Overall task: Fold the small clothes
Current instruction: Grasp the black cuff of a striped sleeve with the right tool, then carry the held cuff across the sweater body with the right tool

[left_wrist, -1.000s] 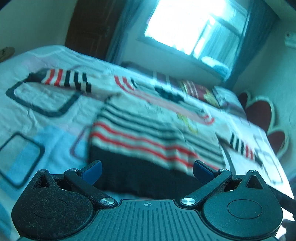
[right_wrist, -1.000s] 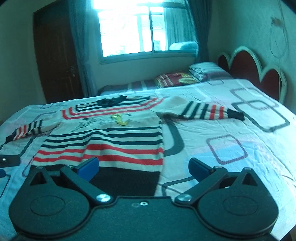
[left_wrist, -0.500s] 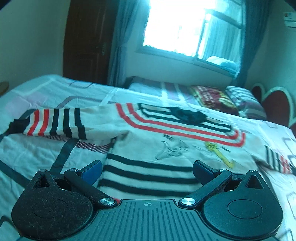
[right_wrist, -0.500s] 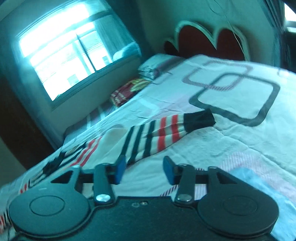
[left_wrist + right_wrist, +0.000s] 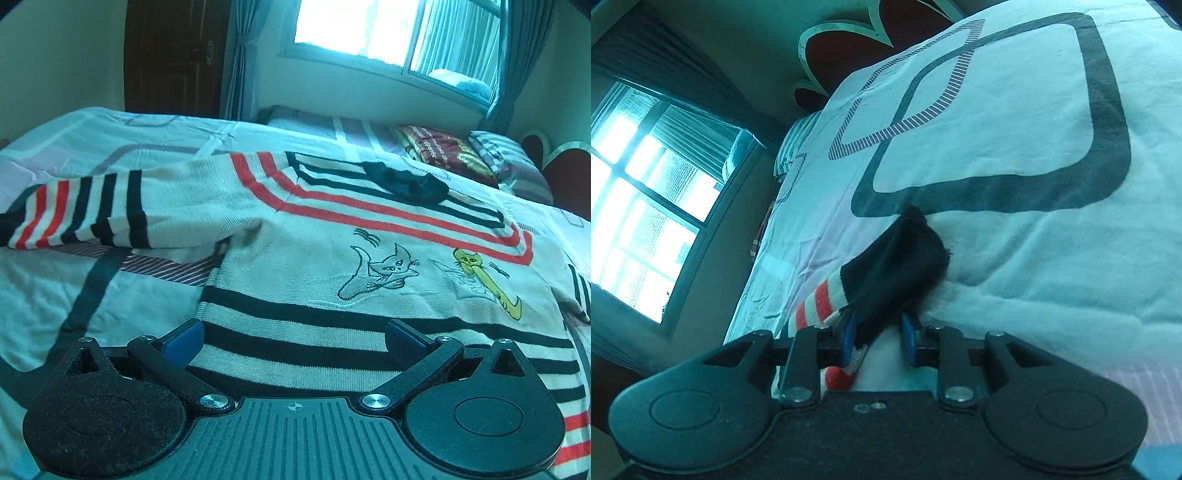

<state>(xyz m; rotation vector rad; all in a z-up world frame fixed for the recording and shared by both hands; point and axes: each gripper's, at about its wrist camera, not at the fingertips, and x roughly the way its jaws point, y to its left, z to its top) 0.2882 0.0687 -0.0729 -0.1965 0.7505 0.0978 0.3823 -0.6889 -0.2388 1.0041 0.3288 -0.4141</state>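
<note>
A small cream sweater (image 5: pixel 332 266) with black and red stripes and embroidered cats lies flat on the bed, front up. Its left sleeve (image 5: pixel 96 210) stretches out to the left. My left gripper (image 5: pixel 293 338) is open and empty, hovering over the sweater's lower body. In the right wrist view my right gripper (image 5: pixel 879 328) is shut on the dark cuff of the right sleeve (image 5: pixel 897 266), with the red and white stripes trailing off to the left; the view is tilted.
The bedsheet (image 5: pixel 1015 140) is white with dark rounded-square patterns. Pillows (image 5: pixel 443 151) lie at the head of the bed by a scalloped headboard (image 5: pixel 561 166). A window (image 5: pixel 388 29), curtains and a dark door (image 5: pixel 173 55) stand beyond the bed.
My right gripper swung right to the right sleeve's cuff and closed on it. My left gripper moved up the sweater from the hem toward the chest, staying open.
</note>
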